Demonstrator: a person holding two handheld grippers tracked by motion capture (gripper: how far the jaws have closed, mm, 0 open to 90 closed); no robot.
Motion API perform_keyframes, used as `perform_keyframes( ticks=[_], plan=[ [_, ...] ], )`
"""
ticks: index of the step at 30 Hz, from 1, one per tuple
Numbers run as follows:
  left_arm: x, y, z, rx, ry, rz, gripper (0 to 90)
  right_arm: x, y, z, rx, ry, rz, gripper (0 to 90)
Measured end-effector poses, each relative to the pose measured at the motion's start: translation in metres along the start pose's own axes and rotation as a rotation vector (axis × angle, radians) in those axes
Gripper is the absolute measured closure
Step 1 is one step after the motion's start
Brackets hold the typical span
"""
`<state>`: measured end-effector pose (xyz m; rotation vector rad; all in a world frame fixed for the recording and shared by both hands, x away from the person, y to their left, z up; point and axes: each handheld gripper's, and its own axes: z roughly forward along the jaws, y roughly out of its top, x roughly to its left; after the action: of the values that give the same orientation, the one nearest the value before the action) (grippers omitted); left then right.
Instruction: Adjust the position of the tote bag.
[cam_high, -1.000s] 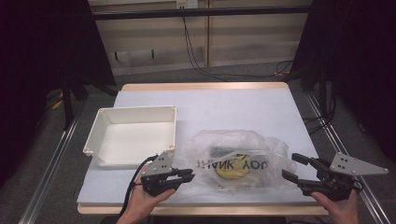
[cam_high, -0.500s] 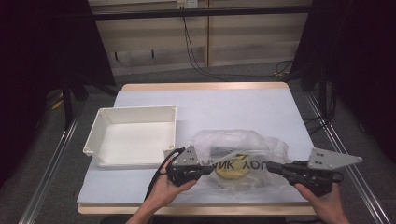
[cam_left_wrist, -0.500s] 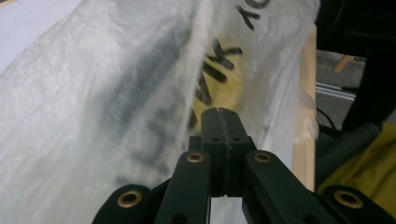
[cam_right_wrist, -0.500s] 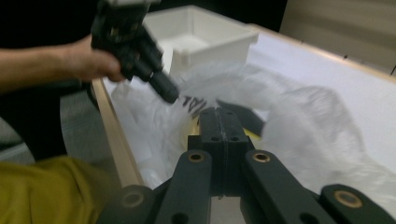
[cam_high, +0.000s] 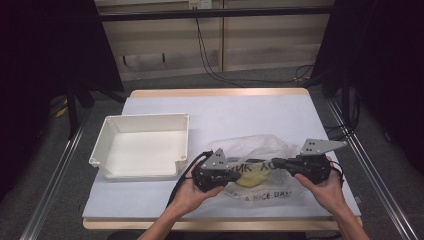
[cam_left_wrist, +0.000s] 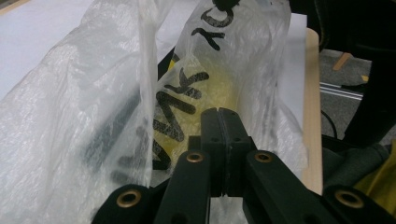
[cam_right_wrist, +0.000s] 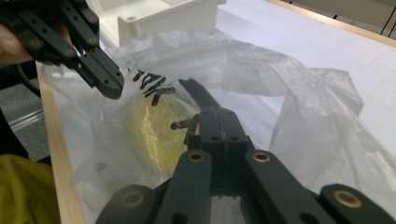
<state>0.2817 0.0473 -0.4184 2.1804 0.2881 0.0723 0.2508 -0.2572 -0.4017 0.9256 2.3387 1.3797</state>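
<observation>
1. Presently, the plastic bag (cam_high: 260, 150) is seen lying on the table (cam_high: 250, 110) near the front edge, just beside the white tray (cam_high: 145, 118), with a yellow item (cam_high: 250, 178) inside it.
2. The left gripper (cam_high: 239, 175) is set against the bag's left side, its jaws closed together.
3. The right gripper (cam_high: 274, 162) is placed at the bag's right side, jaws likewise closed.
4. Whether film is pinched between either pair cannot be told for certain.
5. The approach is judged done. The yellow item has not been taken out and the tray holds nothing, so most of the work is judged still to be done.
</observation>
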Motion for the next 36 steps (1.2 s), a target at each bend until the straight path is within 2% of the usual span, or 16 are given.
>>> perform_keyframes(
  ticks=[3, 4, 5, 7, 8, 9, 13, 14, 15, 16, 20, 22, 24, 29, 33, 36],
  plan=[
    [0.004, -0.004, 0.002, 0.000, -0.002, -0.022, 89.9, -0.010, 0.002, 0.004, -0.004, -0.019, 0.020, 90.0],
    [0.005, -0.008, 0.004, 0.028, 0.015, -0.030, 89.9, -0.013, 0.002, 0.006, 0.004, -0.042, 0.022, 90.0],
    [0.007, -0.011, 0.006, 0.044, 0.011, -0.020, 89.9, -0.015, 0.002, 0.007, 0.002, -0.046, 0.030, 90.0],
    [0.008, -0.014, 0.008, 0.044, 0.012, -0.026, 90.0, -0.018, 0.002, 0.009, 0.005, -0.046, 0.037, 90.0],
    [0.010, -0.016, 0.010, 0.055, 0.013, -0.035, 89.9, -0.023, 0.000, 0.014, 0.025, -0.064, 0.042, 90.0],
    [0.010, -0.016, 0.011, 0.046, 0.007, -0.043, 90.0, -0.025, -0.002, 0.018, 0.039, -0.057, 0.054, 90.0],
    [0.009, -0.014, 0.011, 0.054, 0.007, -0.033, 90.0, -0.030, -0.014, 0.032, 0.083, -0.058, 0.077, 90.0],
    [0.008, -0.011, 0.010, 0.054, 0.006, -0.027, 90.0, -0.029, -0.016, 0.035, 0.092, -0.057, 0.078, 90.0],
    [0.007, -0.011, 0.011, 0.035, 0.005, -0.041, 90.0, -0.028, -0.019, 0.037, 0.100, -0.043, 0.074, 90.0],
    [0.009, -0.010, 0.009, 0.038, 0.014, -0.029, 90.0, -0.025, -0.020, 0.037, 0.105, -0.027, 0.070, 90.0],
    [0.017, -0.004, 0.007, 0.011, 0.023, -0.068, 90.0, -0.015, -0.023, 0.034, 0.104, 0.027, 0.046, 90.0],
    [0.020, -0.001, 0.007, 0.002, 0.025, -0.071, 90.0, -0.008, -0.026, 0.032, 0.103, 0.064, 0.024, 90.0],
    [0.022, 0.003, 0.007, 0.002, 0.033, -0.071, 90.0, -0.003, -0.028, 0.029, 0.109, 0.075, 0.010, 90.0],
    [0.024, 0.010, 0.011, 0.018, 0.046, -0.061, 90.0, 0.006, -0.035, 0.027, 0.143, 0.094, -0.013, 90.0],
    [0.022, 0.012, 0.026, 0.058, 0.043, -0.033, 89.8, 0.010, -0.044, 0.031, 0.179, 0.111, -0.012, 90.0],
    [0.022, 0.012, 0.030, 0.069, 0.049, -0.022, 89.8, 0.015, -0.055, 0.040, 0.233, 0.123, -0.017, 90.0]
  ],
)
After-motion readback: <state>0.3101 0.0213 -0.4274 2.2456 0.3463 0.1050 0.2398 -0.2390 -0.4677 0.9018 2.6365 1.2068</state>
